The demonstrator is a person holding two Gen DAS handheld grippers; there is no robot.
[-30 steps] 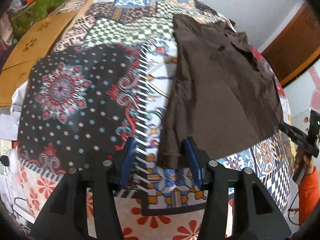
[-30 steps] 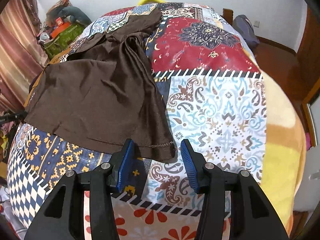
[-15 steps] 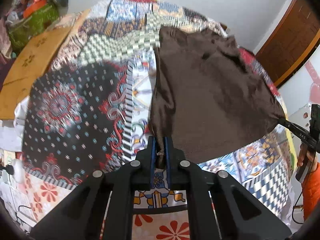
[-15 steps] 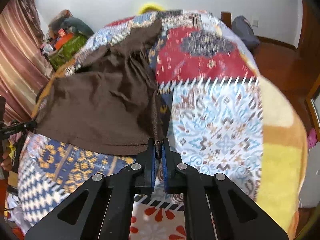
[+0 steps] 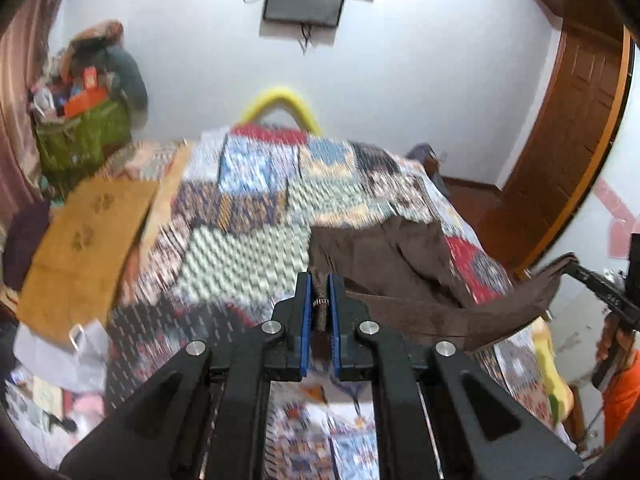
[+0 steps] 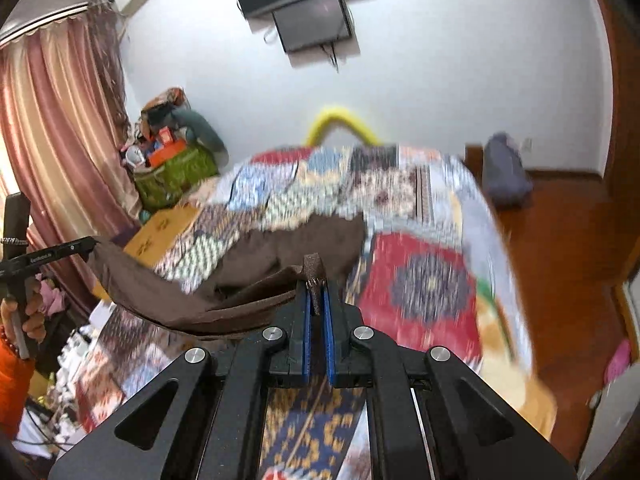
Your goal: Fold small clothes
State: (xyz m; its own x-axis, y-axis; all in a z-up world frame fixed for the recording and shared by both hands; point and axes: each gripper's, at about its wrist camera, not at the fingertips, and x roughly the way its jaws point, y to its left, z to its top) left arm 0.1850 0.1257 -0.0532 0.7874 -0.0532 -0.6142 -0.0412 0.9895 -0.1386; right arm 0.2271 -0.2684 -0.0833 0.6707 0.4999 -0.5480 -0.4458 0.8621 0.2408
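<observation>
**Garment corners pinched, both sides**

Left gripper is clamped tight on one hem corner of the brown garment, blue pads squeezing the fabric w/ a bit poking out the front. Cloth hangs in a sagging band between the 2 tools, lifted off the patchwork blanket, far end draped on the bed. Right gripper is pinched shut on the other corner. Pics are blurry btw.

Left gripper clamped on corner of brown garment, cloth bunched between blue pads. Garment stretches right to right gripper, hem sagging above patchwork bedspread. Background motion-blurred.
</observation>
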